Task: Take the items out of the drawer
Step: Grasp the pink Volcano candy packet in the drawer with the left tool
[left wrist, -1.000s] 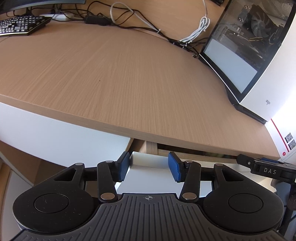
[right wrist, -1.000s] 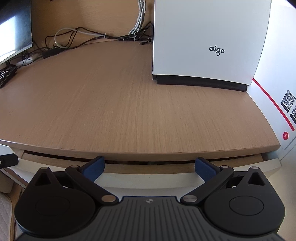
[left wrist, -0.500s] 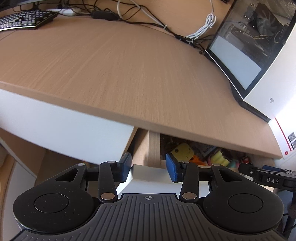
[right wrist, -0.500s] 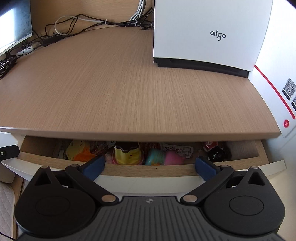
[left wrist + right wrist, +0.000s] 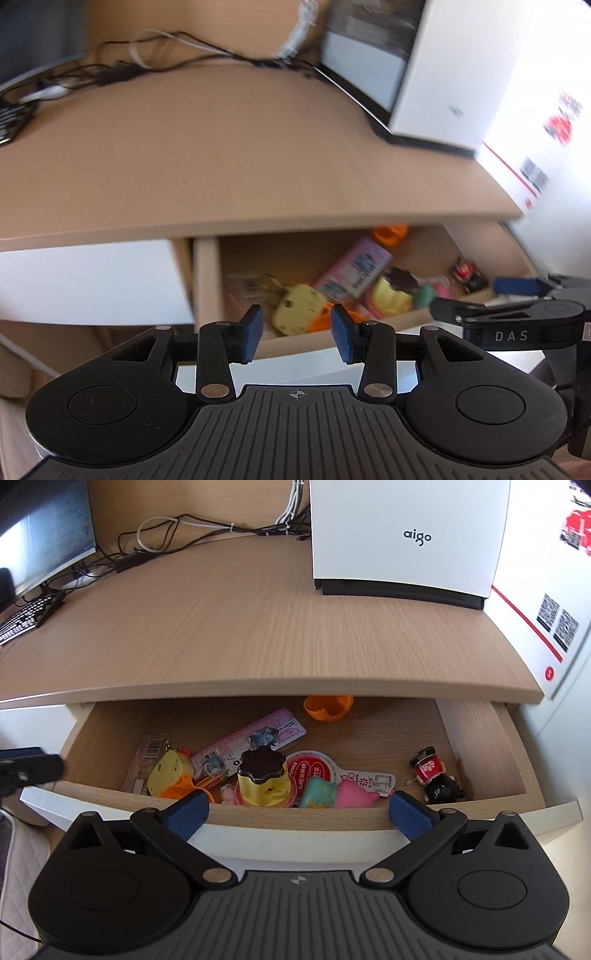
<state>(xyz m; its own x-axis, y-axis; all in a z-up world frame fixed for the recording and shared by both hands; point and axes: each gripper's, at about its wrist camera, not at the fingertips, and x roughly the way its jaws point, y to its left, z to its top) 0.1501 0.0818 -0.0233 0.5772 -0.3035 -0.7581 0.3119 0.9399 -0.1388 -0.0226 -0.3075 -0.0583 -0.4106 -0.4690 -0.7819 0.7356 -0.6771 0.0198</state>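
Two claws hang over the front edge of an open drawer (image 5: 480, 738), and we hold nothing in either. Our right claw (image 5: 297, 810) has its blue pads spread wide apart, with the drawer's front board just beyond them. Our left claw (image 5: 295, 332) shows its pads partly apart with only air between them; that view is blurred.

Just ahead of the right claw, inside the drawer, sits a yellow pudding toy (image 5: 263, 781) with a dark brown top. Beside it, toward the claw's right pad, lie a teal toy (image 5: 317, 793) and a pink toy (image 5: 352, 795), touching each other. Toward the left pad we see a yellow cheese-shaped toy (image 5: 170, 771) with an orange piece under it. Farther ahead lies a pink packet (image 5: 255, 740), and at the back an orange cup (image 5: 327, 707), partly under the surface (image 5: 240, 627). A small red and black figure (image 5: 434, 775) stands well off to the right. On the surface, far ahead, stands a white computer case (image 5: 402, 535).
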